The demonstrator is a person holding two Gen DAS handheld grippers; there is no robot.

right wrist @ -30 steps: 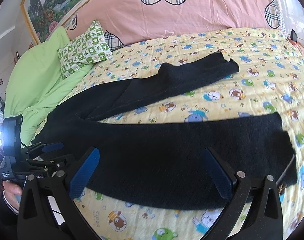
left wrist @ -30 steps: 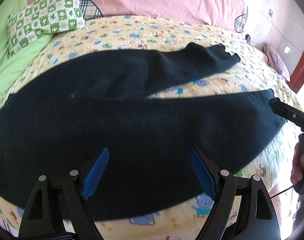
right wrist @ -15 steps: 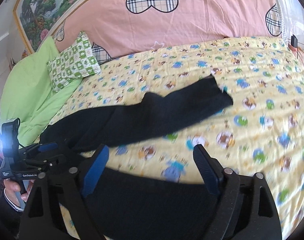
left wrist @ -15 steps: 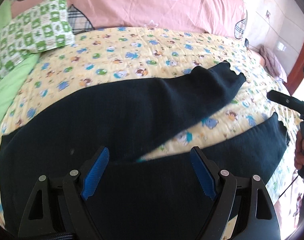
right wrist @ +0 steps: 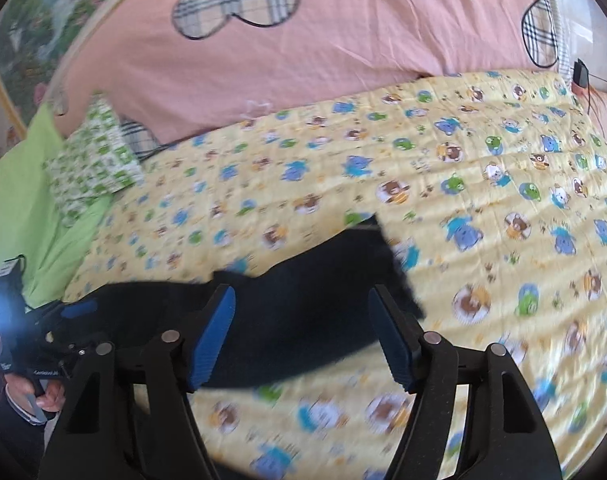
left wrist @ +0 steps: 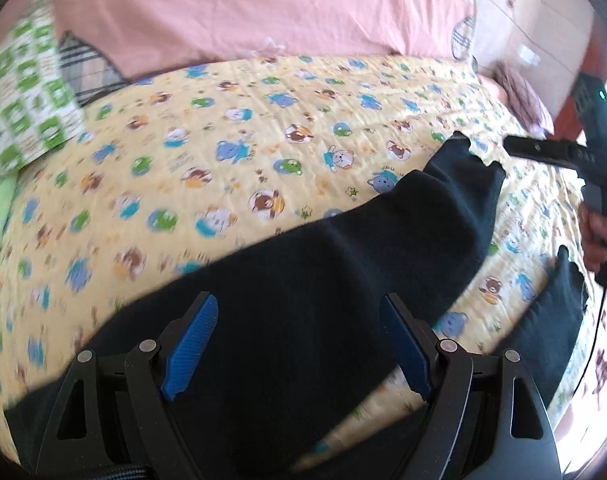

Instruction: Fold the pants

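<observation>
Black pants (left wrist: 343, 264) lie spread on a yellow cartoon-print bedspread (left wrist: 223, 152), the far leg reaching right to its cuff (left wrist: 475, 168), the near leg's cuff (left wrist: 559, 304) at the right edge. My left gripper (left wrist: 299, 340) is open and empty above the upper part of the pants. My right gripper (right wrist: 303, 332) is open and empty above the far leg (right wrist: 311, 288) near its cuff. The right gripper also shows in the left wrist view (left wrist: 543, 148), the left gripper in the right wrist view (right wrist: 75, 312).
A pink duvet with plaid hearts (right wrist: 303, 40) lies across the head of the bed. A green-and-white checked pillow (left wrist: 23, 100) and a green blanket (right wrist: 27, 184) are at the left. A charger and cable (right wrist: 581, 72) lie at the far right.
Both grippers have moved forward over the bed, from the near leg to over the far leg. Both stay open. The pants have not moved.
</observation>
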